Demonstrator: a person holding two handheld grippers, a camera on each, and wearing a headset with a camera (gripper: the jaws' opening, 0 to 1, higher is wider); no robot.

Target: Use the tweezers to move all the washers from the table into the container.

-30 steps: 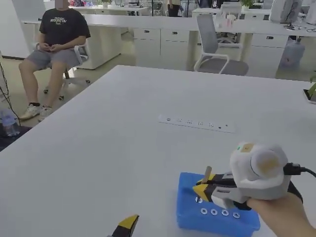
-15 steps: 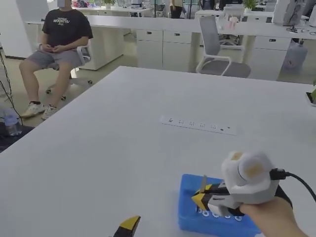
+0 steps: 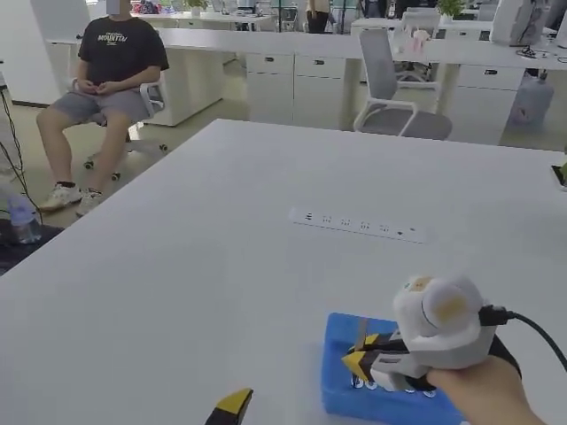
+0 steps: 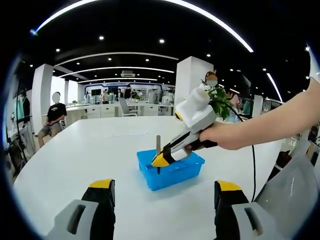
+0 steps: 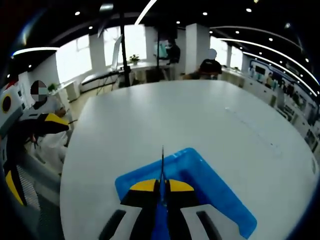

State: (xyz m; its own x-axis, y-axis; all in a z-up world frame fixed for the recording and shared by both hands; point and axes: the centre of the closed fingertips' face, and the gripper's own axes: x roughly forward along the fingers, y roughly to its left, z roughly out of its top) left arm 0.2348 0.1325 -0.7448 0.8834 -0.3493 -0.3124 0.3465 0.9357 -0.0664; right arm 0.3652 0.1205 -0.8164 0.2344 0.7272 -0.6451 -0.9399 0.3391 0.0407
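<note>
On the table (image 3: 221, 266), the right gripper (image 3: 359, 361) hovers over the blue container (image 3: 341, 394), jaws clamped on the tweezers (image 3: 361, 333), which show as a thin sliver with the tips hard to make out. A few washers (image 3: 358, 383) lie inside the container, blurred and half hidden by the gripper. The left gripper (image 4: 165, 186) stands nearby, jaws apart and empty, cut off at the head view's bottom edge.

Your desk (image 3: 221, 266) is a smooth, matt white surface, and the container (image 3: 339, 329) on it looks like bright blue plastic with a soft sheen. The tweezers (image 4: 158, 144) look like thin, dull metal, and your right tool (image 3: 354, 361) has a smooth white plastic shell with matt yellow and black tips. Your left tool (image 4: 165, 186) has yellow tips on grey plastic.
</note>
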